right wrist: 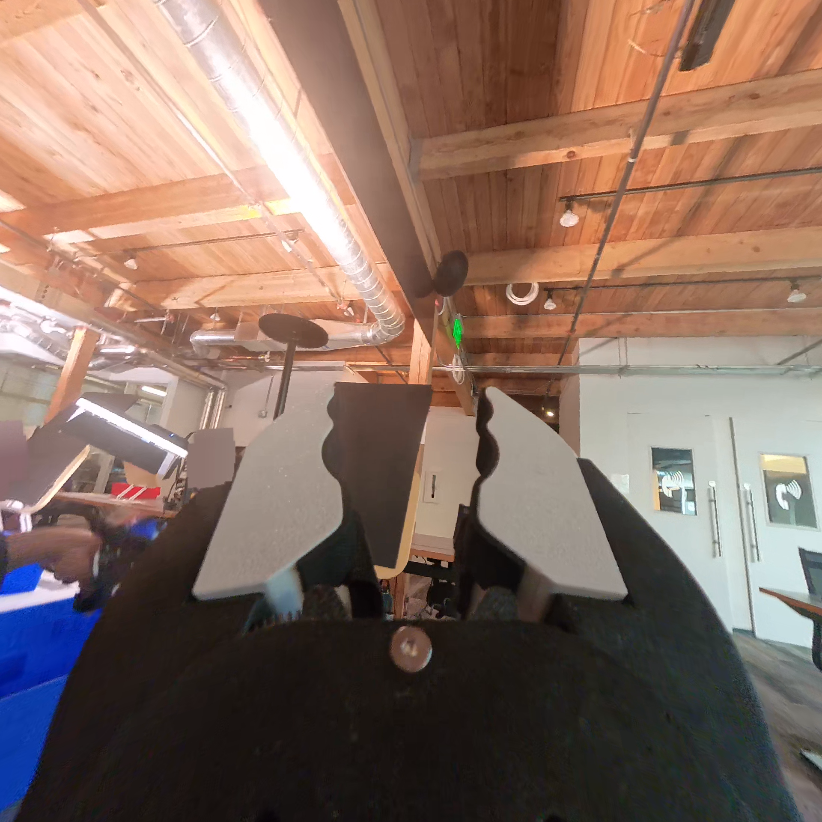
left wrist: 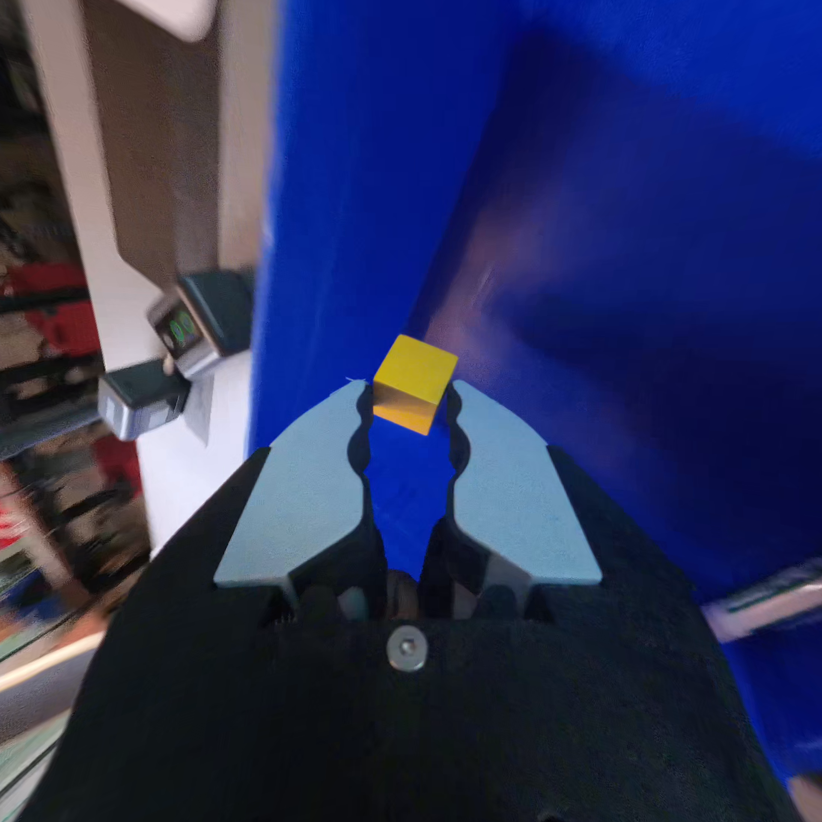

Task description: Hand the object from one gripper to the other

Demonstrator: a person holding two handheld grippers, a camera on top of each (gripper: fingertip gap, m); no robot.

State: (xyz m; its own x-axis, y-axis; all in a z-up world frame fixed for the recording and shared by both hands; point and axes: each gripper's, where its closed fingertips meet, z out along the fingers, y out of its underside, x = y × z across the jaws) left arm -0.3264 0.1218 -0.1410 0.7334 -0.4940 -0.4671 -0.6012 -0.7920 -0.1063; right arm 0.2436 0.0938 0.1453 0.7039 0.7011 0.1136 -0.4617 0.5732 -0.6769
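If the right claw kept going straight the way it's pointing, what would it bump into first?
Probably nothing close. The right claw is open, empty and tilted upward; ahead I see only a dark panel and the wooden ceiling, though depth is unclear.

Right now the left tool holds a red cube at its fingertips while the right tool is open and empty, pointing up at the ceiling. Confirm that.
Not quite: the cube is yellow, not red, as the left wrist view shows. The rest stands: the left tool pinches it at the fingertips, and the right tool is open and empty, angled up toward the wooden ceiling.
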